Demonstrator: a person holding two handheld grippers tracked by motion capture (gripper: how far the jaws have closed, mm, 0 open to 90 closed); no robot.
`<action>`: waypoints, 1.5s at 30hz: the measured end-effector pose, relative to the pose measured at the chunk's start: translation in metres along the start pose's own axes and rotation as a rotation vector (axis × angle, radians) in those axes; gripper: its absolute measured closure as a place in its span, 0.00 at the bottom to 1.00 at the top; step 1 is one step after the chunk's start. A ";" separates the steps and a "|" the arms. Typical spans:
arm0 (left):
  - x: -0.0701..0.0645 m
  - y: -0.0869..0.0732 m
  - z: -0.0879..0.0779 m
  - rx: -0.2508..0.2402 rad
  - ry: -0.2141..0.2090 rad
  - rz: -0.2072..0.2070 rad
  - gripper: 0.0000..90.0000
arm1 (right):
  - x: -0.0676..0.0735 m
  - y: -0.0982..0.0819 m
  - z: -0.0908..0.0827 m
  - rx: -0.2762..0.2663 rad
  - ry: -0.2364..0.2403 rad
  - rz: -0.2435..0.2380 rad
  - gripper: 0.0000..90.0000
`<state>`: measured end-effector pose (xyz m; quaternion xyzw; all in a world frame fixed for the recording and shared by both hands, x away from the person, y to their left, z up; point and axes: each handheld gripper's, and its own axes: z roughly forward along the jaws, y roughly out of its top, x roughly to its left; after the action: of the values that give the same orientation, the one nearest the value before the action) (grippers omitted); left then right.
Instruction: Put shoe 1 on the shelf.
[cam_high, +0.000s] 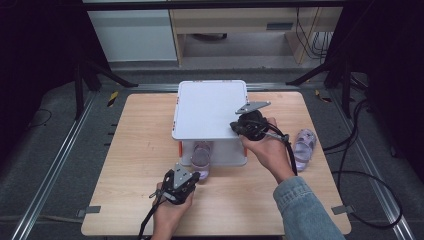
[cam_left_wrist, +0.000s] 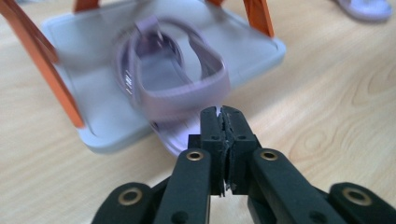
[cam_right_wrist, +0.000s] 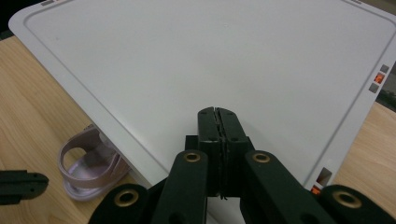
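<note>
- Wooden table (cam_high: 135, 150) under you carries a white two-tier rack (cam_high: 210, 107) with orange legs, set toward the far middle; dark floor and cables lie around it.
- One lilac sandal (cam_high: 202, 159) sits half on the rack's lower shelf (cam_left_wrist: 88, 116), its heel end sticking out over the front lip toward you. In the left gripper view it looks blurred, so you cannot tell exactly how it rests.
- The other lilac sandal (cam_high: 304, 148) lies on the table to the right of the rack, well apart from both tools.
- Judged from this, you are about halfway through shelving the pair: the first sandal is nearly in but wants a last nudge back, and the second is untouched.
- Your left gripper (cam_left_wrist: 222, 116) has its jaws pressed together with nothing between them, tips just at the sandal's near end, apparently touching or close to it, as if to push rather than pinch.
- Your right gripper (cam_right_wrist: 218, 122) is likewise closed and empty, hovering over the front right part of the rack's top shelf (cam_right_wrist: 233, 56); whether it touches the surface you cannot tell.
</note>
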<state>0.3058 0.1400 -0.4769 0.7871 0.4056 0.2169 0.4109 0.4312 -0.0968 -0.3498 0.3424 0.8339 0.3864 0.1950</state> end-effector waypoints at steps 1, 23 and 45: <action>-0.002 -0.002 0.002 0.014 -0.006 0.008 0.99 | 0.000 0.000 0.000 0.000 0.000 0.001 1.00; -0.002 -0.007 0.033 0.065 0.032 0.072 1.00 | 0.000 0.000 0.001 -0.004 -0.003 -0.003 1.00; 0.017 0.008 0.066 0.050 0.048 0.022 1.00 | -0.001 0.000 0.001 -0.004 0.003 0.003 1.00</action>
<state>0.3638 0.1200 -0.5073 0.7963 0.4119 0.2300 0.3787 0.4320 -0.0972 -0.3505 0.3425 0.8330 0.3889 0.1939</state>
